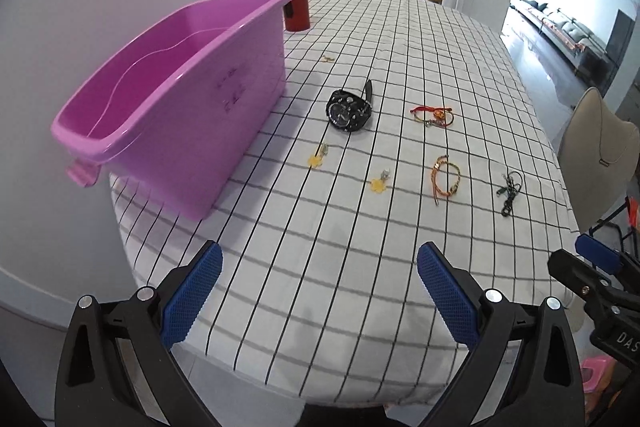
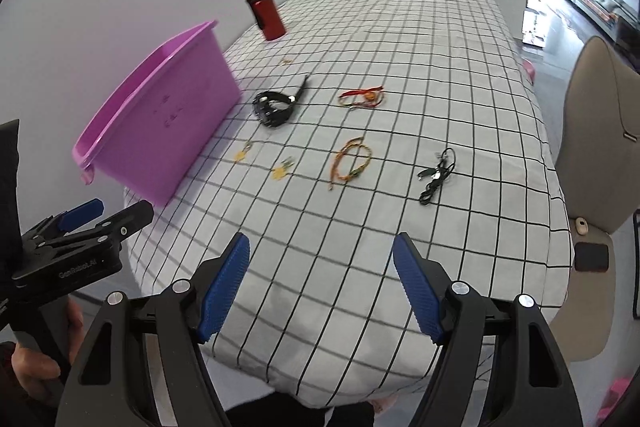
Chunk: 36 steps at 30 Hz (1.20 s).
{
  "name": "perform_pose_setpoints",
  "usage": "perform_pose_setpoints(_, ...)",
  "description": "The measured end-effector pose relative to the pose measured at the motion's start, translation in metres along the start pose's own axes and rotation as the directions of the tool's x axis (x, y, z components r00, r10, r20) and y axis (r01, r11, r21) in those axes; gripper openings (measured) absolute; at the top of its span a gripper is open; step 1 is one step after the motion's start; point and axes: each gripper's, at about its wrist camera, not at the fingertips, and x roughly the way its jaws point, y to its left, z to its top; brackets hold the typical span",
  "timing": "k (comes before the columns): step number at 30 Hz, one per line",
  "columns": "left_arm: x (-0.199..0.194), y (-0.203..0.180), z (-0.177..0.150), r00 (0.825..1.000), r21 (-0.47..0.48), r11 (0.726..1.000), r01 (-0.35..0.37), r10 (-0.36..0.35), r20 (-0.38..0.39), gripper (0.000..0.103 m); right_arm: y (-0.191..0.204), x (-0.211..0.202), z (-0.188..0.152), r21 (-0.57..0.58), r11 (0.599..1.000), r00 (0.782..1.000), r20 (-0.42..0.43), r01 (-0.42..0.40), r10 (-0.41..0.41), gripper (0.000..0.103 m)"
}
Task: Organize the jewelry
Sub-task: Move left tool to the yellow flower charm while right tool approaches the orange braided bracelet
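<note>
Red metal bottle (image 1: 295, 1) upright at far left of table, just behind the bin's far end. Checked black-and-white tablecloth (image 1: 400, 247) covers the table. Beige chair (image 2: 600, 131) at right edge. Doorway far back, sofa (image 1: 568, 31) in room beyond, right.

— What jewelry do I have on the table?

— A black watch (image 1: 350, 110) lying beside the empty purple bin (image 1: 172, 95). Right of it a red bracelet (image 1: 433, 115); nearer me, two yellow charms (image 1: 318, 157), an orange bracelet (image 1: 445, 179) and a dark cord (image 1: 509, 191), all apart.
</note>
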Motion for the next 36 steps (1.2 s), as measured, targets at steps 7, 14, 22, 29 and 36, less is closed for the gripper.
perform_pose_setpoints(7, 0.047, 0.005, 0.022, 0.999, 0.032, 0.999, 0.039, -0.039, 0.01, 0.096, -0.013, 0.028, 0.014, 0.07, 0.995, 0.997, 0.029, 0.076, -0.078, 0.071)
perform_pose_setpoints(14, 0.1, 0.008, 0.037, 0.996, 0.071, 0.994, 0.087, -0.086, -0.013, 0.096, -0.013, 0.066, 0.025, 0.122, 0.984, 0.989, 0.05, 0.129, -0.136, 0.071)
perform_pose_setpoints(22, 0.136, -0.004, 0.039, 0.993, 0.104, 0.988, 0.114, -0.115, 0.005, 0.096, -0.001, 0.118, 0.034, 0.087, 0.984, 0.985, 0.057, 0.157, -0.162, 0.071)
perform_pose_setpoints(29, 0.164, -0.007, 0.036, 0.995, 0.109, 0.99, 0.093, -0.096, 0.018, 0.096, -0.012, 0.146, 0.038, 0.093, 0.983, 0.983, 0.079, 0.159, -0.167, 0.071)
perform_pose_setpoints(36, 0.189, 0.008, 0.042, 0.996, 0.056, 0.995, 0.077, -0.079, 0.032, 0.096, -0.022, 0.169, 0.036, 0.094, 0.983, 0.984, 0.075, 0.156, -0.163, 0.071)
